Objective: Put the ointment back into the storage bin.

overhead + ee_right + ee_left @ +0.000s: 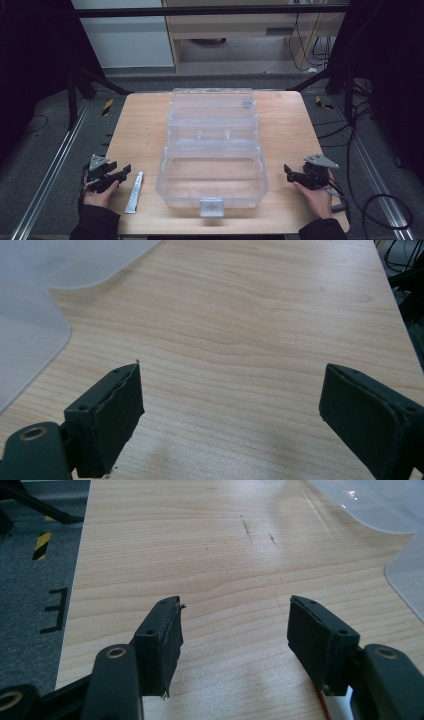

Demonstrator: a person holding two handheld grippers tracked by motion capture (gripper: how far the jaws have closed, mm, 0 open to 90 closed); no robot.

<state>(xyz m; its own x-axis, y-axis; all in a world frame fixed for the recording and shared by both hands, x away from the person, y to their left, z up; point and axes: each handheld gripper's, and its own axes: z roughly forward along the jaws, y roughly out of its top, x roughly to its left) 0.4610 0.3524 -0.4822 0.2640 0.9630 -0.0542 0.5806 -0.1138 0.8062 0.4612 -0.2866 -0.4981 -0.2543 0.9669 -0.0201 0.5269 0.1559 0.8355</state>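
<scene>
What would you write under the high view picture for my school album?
Two open black grippers, left and right, flank an open clear plastic box on a wooden table, small white tube nearby.

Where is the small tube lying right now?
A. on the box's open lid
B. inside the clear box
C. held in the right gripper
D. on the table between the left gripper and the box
D: the tube lies flat on the table, between the left gripper and the clear plastic box, touching neither.

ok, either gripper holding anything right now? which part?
Nothing held. Left gripper and right gripper are both open over bare table; the tube lies untouched.
</scene>
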